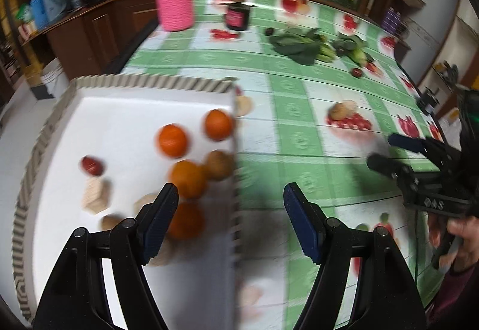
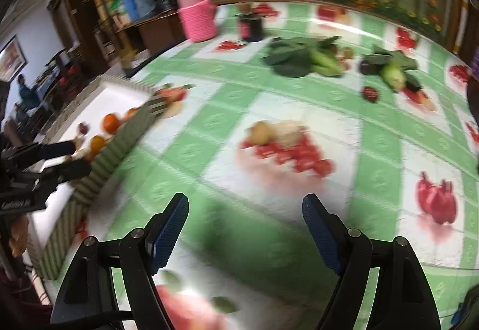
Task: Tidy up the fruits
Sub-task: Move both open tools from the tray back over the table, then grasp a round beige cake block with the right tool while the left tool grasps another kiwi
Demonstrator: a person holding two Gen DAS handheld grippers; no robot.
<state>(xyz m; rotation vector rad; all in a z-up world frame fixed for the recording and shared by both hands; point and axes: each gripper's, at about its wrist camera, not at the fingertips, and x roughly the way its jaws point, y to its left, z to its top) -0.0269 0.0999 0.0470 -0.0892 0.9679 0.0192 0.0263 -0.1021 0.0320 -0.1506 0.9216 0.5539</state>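
Over the tray's right edge, your left gripper (image 1: 230, 210) hangs spread, empty; oranges (image 1: 172, 140) sit inside w/ other fruit. Right gripper (image 2: 245, 228) spread too, over bare tablecloth (image 2: 191, 150); brown fruit (image 2: 261, 132) mid-table ahead.

The right gripper (image 2: 245, 228), jaws apart and empty, hangs above the green-checked tablecloth (image 2: 209, 120).
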